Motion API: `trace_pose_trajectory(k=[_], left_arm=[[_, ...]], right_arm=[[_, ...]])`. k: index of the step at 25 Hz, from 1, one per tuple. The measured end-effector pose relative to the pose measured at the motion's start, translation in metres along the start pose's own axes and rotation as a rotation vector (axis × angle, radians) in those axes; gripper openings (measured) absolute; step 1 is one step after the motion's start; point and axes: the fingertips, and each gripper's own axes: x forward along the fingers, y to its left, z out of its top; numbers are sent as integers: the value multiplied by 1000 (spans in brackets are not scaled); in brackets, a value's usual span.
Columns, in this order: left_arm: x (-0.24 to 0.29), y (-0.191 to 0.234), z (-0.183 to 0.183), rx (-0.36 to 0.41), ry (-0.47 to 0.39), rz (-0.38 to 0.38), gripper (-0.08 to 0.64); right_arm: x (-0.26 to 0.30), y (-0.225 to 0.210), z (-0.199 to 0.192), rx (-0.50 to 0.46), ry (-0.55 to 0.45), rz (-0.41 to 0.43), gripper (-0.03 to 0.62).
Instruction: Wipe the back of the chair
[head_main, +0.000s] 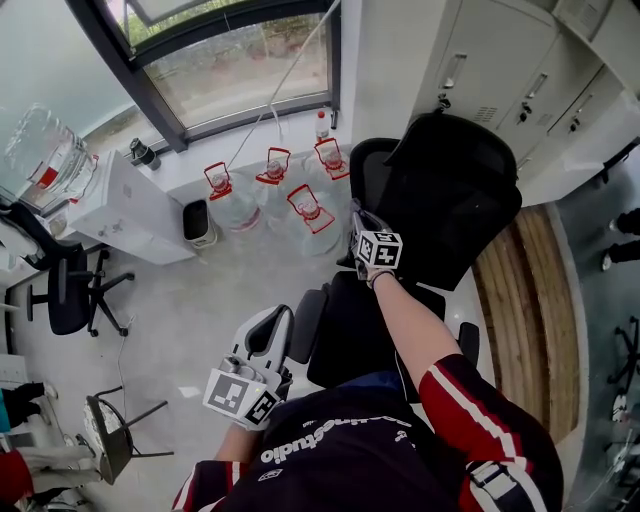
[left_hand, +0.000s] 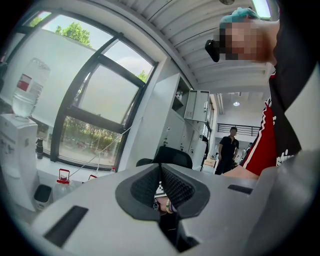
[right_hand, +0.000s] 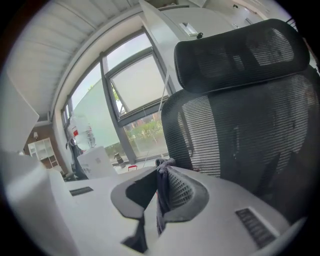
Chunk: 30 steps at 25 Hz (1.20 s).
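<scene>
While the right tool (right_hand: 161, 172) clamps a cloth (right_hand: 164, 163) near the chair back (right_hand: 240, 125) at 1 o'clock, wiping seems barely begun; left tool (left_hand: 160, 186) idles closed, empty

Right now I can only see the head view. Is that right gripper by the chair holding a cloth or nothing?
Observer: A cloth. The right gripper view shows the right gripper shut on a dark grey cloth.
Operator: What about the other one?
Observer: The left gripper is shut too, with nothing between its jaws.
Operator: Is anybody else there?
Observer: The left gripper view shows a person in dark clothes standing beyond the chair.
</scene>
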Motion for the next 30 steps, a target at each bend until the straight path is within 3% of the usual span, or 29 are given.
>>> trace_pose_trajectory(k=[12,21,30], left_arm=[[9,-2,-22,-14,47,-10,31],[11,0,-57,-11,131,-10,31],[7,-8,-73,13,170,-35,31]], right_arm=[[-13,2,-74,59,69,8,57],[1,-24,-117,83,101,-7,57],[-21,-67,-129,102,75,-82,57]])
